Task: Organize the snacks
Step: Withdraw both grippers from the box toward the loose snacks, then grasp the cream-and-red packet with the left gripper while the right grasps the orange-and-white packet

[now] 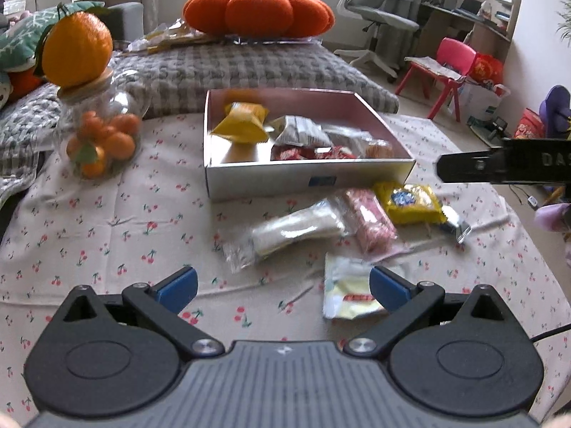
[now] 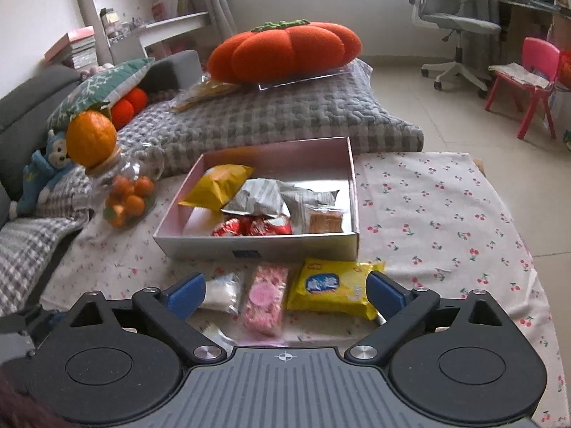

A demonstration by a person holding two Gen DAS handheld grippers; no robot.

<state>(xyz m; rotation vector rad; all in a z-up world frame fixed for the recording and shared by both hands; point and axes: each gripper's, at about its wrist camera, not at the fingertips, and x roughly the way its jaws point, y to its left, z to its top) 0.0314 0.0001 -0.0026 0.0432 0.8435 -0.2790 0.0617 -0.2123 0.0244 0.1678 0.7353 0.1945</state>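
Blue pads tip the black fingers of the left gripper [image 1: 283,287], which are spread wide with nothing between them, above the cherry-print tablecloth [image 1: 107,228]. Just past the right-hand pad lies a pale yellow-and-white packet [image 1: 348,294] with a small red label whose writing is too blurred to read. Beyond it sit a clear-wrapped white snack [image 1: 296,230], a pink snack bar [image 1: 371,219] and a yellow packet [image 1: 410,203] with a blue emblem, the three close together just in front of the box.

The right gripper [image 2: 285,294] is likewise released, its blue pads wide apart and holding nothing. Between them, on the cloth, show the same white snack [image 2: 223,290], the pink bar [image 2: 266,297] and the yellow packet [image 2: 332,287]; the lettering on its blue emblem cannot be made out. From the left wrist view, the right gripper's black finger [image 1: 474,167] reaches in from the right edge, with white letters "DAS" legible before the frame cuts them off.

Behind the loose snacks stands the open pink-lined box [image 2: 351,192], a small blue label on its front wall, unreadable. Inside are a yellow bag [image 2: 214,185], silver-grey wrappers [image 2: 262,196], red-wrapped pieces [image 2: 249,226] and a clear pack of biscuits [image 2: 324,221]. Left of the box stands a glass jar [image 2: 125,192] of small oranges, a large orange fruit as its stopper top. A pumpkin-shaped cushion [image 2: 285,51] rests on the grey bedding behind.
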